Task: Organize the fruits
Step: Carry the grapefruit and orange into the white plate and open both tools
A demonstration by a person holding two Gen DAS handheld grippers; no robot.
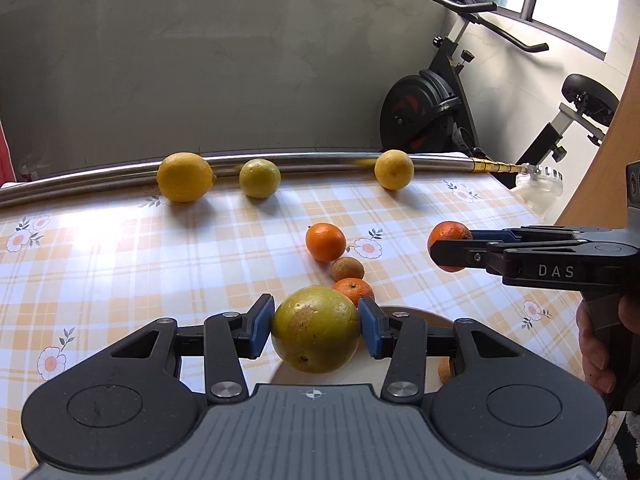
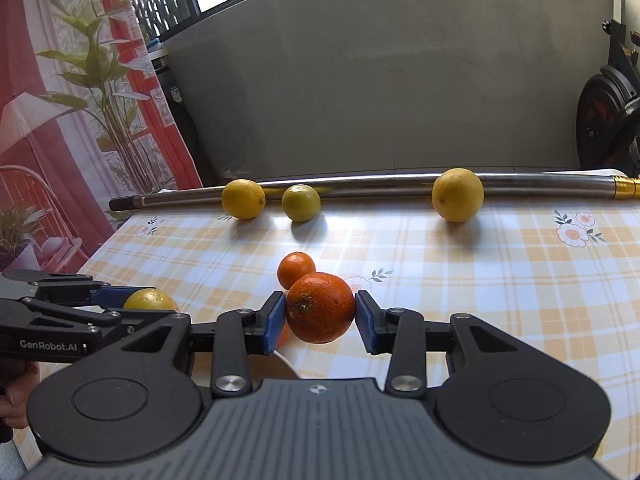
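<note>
Left gripper (image 1: 316, 326): jaws pinching greenish-yellow citrus (image 1: 315, 329), above pale plate (image 1: 416, 316) on checked table (image 1: 120, 264). Right gripper (image 2: 320, 318): jaws pinching orange (image 2: 320, 307). Three yellow citrus, among them lemon (image 1: 185, 177), touching metal tube (image 1: 312, 159); mandarin (image 1: 325, 241) between tube and plate.

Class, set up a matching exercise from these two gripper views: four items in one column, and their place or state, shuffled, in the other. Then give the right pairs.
Column 1
1. greenish-yellow fruit
2. large orange
3. metal pole
4. small brown fruit

Column 2
A. lying along the far edge of the table
B. between the blue pads of the left hand-held gripper
C. on the tablecloth between two small oranges
D. between the blue pads of the right hand-held gripper

Pairs: 1-B, 2-D, 3-A, 4-C
</note>
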